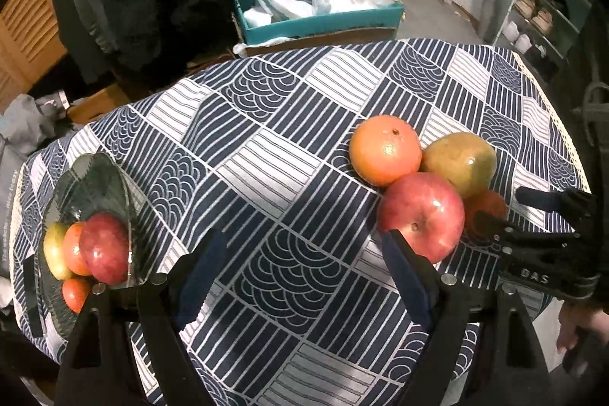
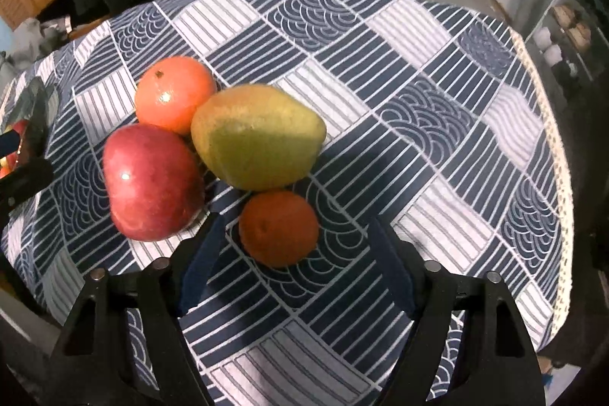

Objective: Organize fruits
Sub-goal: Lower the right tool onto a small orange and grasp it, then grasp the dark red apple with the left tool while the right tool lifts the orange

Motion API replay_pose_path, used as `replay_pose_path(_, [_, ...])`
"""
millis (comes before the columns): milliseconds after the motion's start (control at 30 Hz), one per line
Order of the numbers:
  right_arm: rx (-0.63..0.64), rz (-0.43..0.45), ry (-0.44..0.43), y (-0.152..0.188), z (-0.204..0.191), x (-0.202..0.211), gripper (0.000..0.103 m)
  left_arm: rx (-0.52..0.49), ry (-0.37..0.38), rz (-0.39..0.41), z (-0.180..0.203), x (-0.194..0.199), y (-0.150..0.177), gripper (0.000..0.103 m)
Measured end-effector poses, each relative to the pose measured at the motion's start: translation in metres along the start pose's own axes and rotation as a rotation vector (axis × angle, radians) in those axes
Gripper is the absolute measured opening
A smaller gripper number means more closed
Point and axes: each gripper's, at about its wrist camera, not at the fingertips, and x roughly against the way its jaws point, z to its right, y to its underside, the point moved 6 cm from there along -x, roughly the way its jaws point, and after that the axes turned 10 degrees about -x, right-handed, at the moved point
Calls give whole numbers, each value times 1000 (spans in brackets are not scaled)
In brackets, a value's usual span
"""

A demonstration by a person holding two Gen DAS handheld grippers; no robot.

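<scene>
A group of fruits lies on the patterned tablecloth: a red apple (image 2: 152, 181), a large orange (image 2: 175, 94), a yellow-green mango (image 2: 259, 136) and a small tangerine (image 2: 279, 227). My right gripper (image 2: 295, 227) is open, its fingers on either side of the tangerine, not touching it. My left gripper (image 1: 304, 246) is open and empty above the cloth, left of the red apple (image 1: 422, 214). A glass bowl (image 1: 95, 177) at the left edge holds an apple (image 1: 104, 248), a mango and two small oranges. The right gripper (image 1: 495, 204) shows at the right in the left wrist view.
The table (image 2: 437, 71) has a lace-trimmed right edge (image 2: 552, 147). Behind it stands a teal box (image 1: 319, 18) full of plastic bags. A shoe rack (image 1: 540, 14) is at the far right, dark clothing at the far left.
</scene>
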Motion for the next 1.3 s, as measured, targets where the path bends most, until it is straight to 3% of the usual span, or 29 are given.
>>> replay_pose_path(233, [-10, -41, -23, 3, 0, -16, 64, -11, 39, 4, 11, -1, -2, 85])
replay_pose_path(333, [-13, -56, -61, 5, -3, -19, 46, -10, 58, 6, 15, 0, -4, 85])
replay_pose_path(667, [12, -57, -66, 7, -5, -19, 45, 8, 114, -8, 28, -6, -9, 85])
replay_pose_path(1067, [-39, 54, -12, -3, 25, 16, 44, 20, 189, 10, 51, -10, -20, 85])
replay_pose_path(1300, [-58, 91, 13, -8, 38, 26, 44, -17, 198, -35, 71, -30, -20, 85])
